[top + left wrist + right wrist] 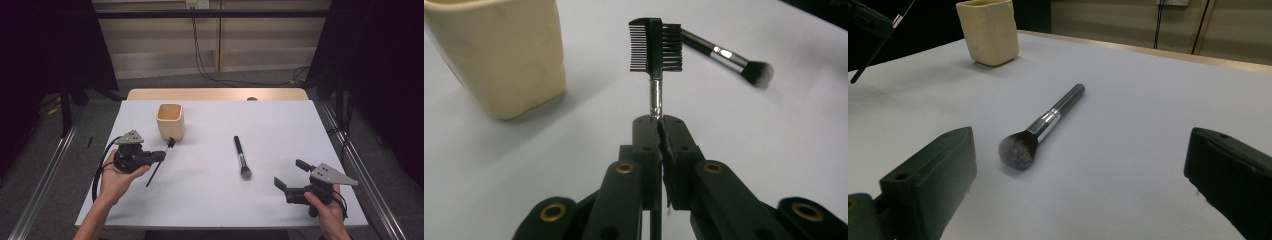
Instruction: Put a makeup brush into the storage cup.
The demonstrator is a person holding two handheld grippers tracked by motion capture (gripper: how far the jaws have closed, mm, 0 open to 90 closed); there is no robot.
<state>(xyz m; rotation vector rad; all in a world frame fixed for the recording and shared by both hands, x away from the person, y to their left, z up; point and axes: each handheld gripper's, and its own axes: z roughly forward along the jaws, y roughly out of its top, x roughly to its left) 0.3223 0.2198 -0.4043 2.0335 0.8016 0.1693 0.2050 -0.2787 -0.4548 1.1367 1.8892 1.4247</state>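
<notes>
My left gripper (162, 155) is shut on the thin handle of a black comb-and-bristle brow brush (170, 144), just in front of a cream cup (170, 121). In the left gripper view the jaws (661, 122) meet on the metal neck, with the comb head (655, 47) upright above them and the cup (499, 55) to its left. A black makeup brush (241, 155) with a silver ferrule lies flat at mid-table. My right gripper (292, 174) stands open near the front right, its jaws (1080, 150) wide apart, with the makeup brush (1048, 122) lying beyond them.
A white sheet (280, 125) covers the table, with a wooden edge (215, 94) at the back. Metal rails (45, 175) run along both sides. Cables (210, 75) trail over the floor behind. The left gripper (868, 20) and cup (989, 30) show far off in the right gripper view.
</notes>
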